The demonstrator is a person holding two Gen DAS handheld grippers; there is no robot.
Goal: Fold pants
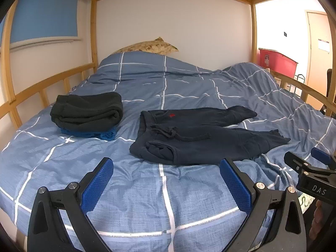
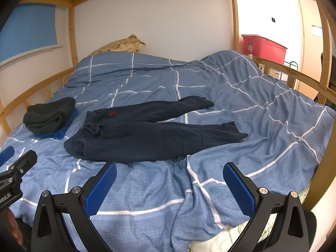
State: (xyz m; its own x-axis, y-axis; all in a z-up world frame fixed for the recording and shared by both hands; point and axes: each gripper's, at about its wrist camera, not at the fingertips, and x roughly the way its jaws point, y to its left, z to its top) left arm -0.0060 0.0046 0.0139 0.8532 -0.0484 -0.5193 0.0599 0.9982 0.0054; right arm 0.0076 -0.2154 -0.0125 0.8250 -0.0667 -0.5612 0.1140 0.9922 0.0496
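Observation:
Dark navy sweatpants (image 1: pixel 201 140) (image 2: pixel 147 138) lie unfolded on the blue checked duvet, waistband to the left, both legs stretching right, a small red logo near the waist. My left gripper (image 1: pixel 166 163) hovers open just in front of the waistband, its blue pads apart and empty. My right gripper (image 2: pixel 170 168) is open too, nearer the front edge of the bed below the pants' lower leg, holding nothing. The right gripper also shows at the right edge of the left wrist view (image 1: pixel 310 168), and the left gripper at the left edge of the right wrist view (image 2: pixel 19 168).
A stack of folded clothes (image 1: pixel 88 113) (image 2: pixel 50 117), dark grey over blue, sits left of the pants. The duvet (image 1: pixel 168 199) is bunched up at the right. A pillow (image 1: pixel 147 46) lies at the head. Wooden bunk rails (image 1: pixel 42 88) line both sides; a red bin (image 1: pixel 277 61) stands beyond.

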